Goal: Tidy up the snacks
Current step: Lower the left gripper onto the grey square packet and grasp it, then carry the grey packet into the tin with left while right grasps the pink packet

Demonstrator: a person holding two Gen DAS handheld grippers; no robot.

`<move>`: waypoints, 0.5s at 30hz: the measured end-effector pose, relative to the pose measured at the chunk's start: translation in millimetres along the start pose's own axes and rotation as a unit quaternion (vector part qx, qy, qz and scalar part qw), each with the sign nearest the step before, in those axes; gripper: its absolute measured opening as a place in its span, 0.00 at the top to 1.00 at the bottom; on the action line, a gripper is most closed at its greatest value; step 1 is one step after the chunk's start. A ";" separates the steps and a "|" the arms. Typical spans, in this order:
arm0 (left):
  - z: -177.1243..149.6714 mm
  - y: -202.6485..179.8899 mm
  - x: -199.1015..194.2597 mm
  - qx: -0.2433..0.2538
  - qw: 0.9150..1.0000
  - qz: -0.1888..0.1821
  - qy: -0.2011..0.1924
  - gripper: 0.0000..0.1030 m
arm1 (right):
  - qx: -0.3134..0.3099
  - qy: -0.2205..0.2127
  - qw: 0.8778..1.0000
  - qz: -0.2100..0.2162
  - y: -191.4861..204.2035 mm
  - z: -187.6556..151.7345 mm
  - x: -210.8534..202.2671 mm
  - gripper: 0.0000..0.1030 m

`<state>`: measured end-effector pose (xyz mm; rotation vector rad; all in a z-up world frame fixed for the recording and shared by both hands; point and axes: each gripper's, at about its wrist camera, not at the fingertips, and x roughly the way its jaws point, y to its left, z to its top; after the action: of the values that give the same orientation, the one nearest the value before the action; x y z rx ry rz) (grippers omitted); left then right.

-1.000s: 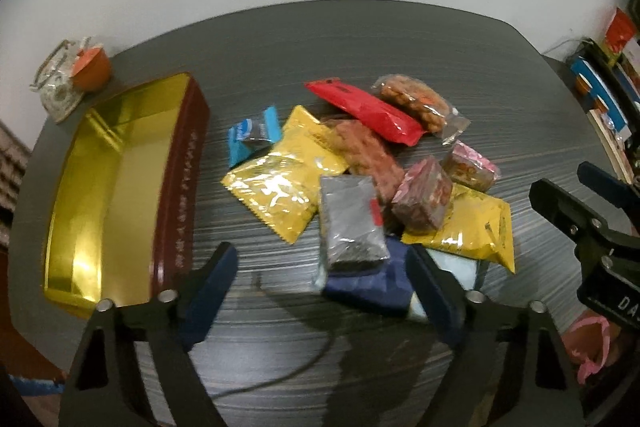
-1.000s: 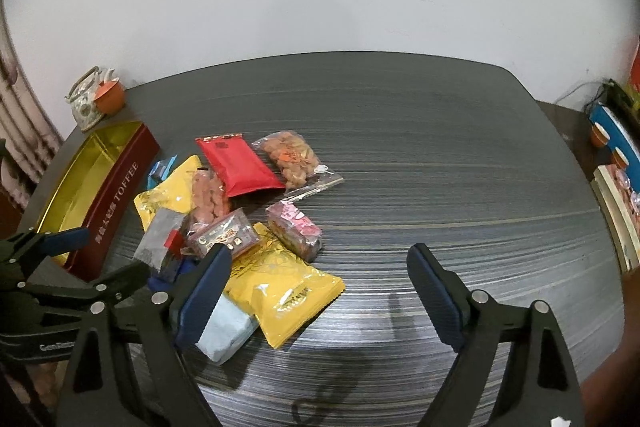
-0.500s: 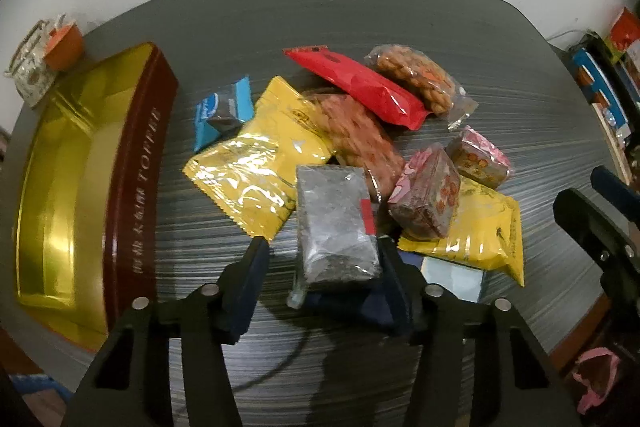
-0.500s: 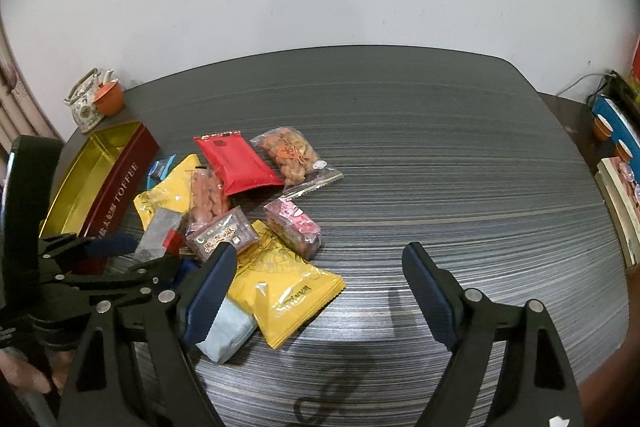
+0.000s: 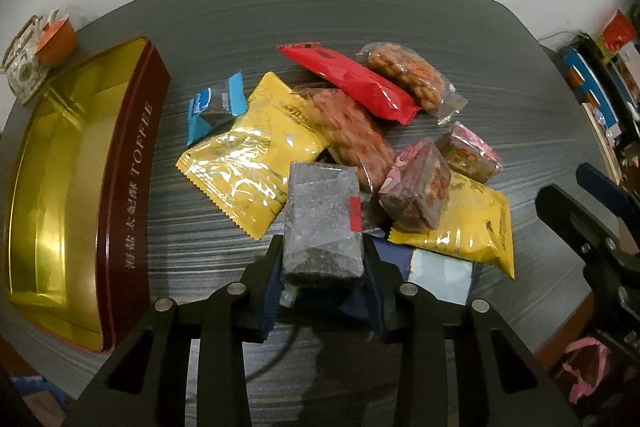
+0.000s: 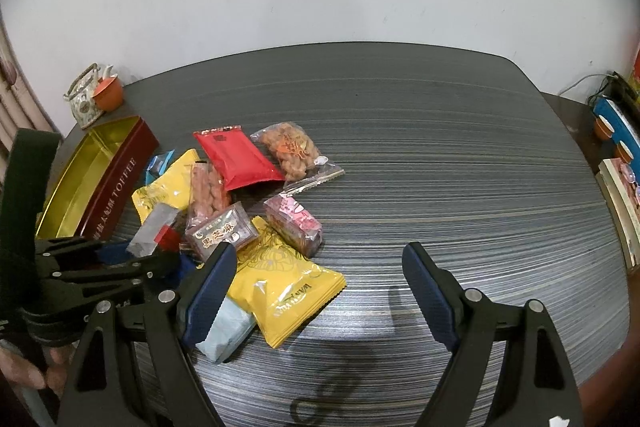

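Note:
A pile of snack packets lies on the dark table (image 5: pixel 320 27). My left gripper (image 5: pixel 323 263) is shut on the near end of a grey packet (image 5: pixel 322 211) with a red tag; the packet also shows in the right wrist view (image 6: pixel 154 227). Around it lie a yellow packet (image 5: pixel 248 163), a red packet (image 5: pixel 348 83), a small blue packet (image 5: pixel 216 105) and a dark blue packet (image 5: pixel 394 255) under the grey one. An open gold TOFFEE tin (image 5: pixel 136 163) stands to the left. My right gripper (image 6: pixel 316 291) is open and empty over a second yellow packet (image 6: pixel 288 291).
A teapot and an orange cup (image 5: pixel 56 37) stand at the table's far left corner. Books and boxes (image 5: pixel 600 75) are stacked off the table's right edge. A pale blue packet (image 6: pixel 224 335) lies near the front edge.
My left gripper moved forward and closed its jaws onto the near end of the grey packet. My right gripper stayed open and barely moved.

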<state>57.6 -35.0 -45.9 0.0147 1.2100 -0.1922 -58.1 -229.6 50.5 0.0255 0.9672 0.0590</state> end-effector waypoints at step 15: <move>-9.1 11.9 -25.6 -0.009 1.000 -0.016 -0.013 0.64 | -0.006 0.008 1.000 -0.005 -0.5 -2.1 9.0 0.20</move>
<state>42.3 -18.8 -26.4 -0.0237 1.1862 -0.2092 -54.7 -229.5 42.0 0.0090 0.9828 0.0566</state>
